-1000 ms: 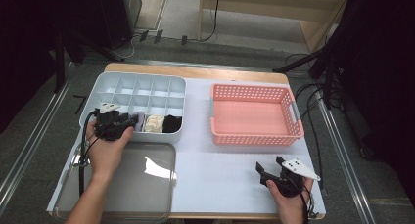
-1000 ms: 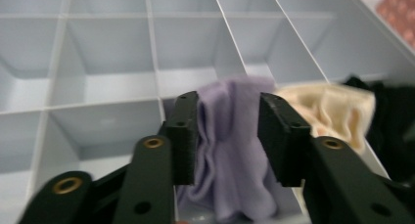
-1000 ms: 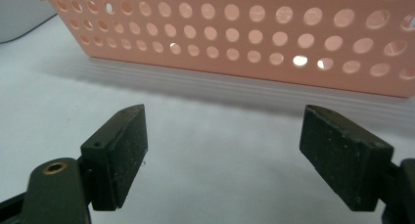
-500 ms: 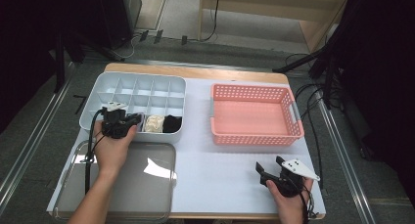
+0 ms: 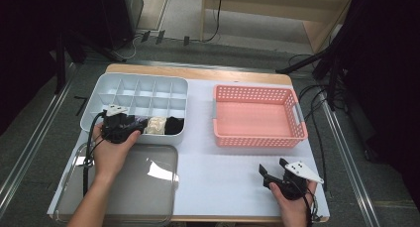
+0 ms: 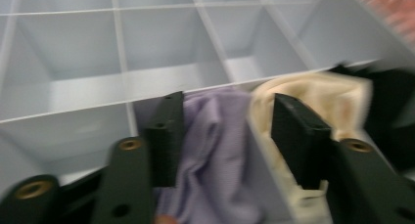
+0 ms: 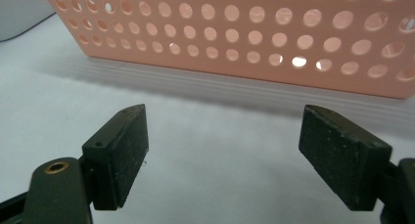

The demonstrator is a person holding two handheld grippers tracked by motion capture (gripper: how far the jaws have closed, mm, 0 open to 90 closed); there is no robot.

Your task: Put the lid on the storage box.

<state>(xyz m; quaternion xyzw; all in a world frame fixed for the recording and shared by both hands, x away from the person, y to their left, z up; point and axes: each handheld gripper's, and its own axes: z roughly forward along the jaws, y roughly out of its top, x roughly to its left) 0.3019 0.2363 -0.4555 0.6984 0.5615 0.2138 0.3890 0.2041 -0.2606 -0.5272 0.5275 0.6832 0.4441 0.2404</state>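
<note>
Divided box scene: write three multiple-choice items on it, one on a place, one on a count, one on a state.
1. Where in the divided box do the cloths lie?
A back row
B front row
C middle row
2. How many cloths are in it?
A one
B three
C five
3. How do the right gripper jaws stand?
A open, nothing between
B shut on a cloth
C shut on the pink basket

1 B: the lilac cloth, cream cloth and black cloth sit in the row nearest the person.
2 B: just those three show.
3 A: the pads stand apart over bare table.
</note>
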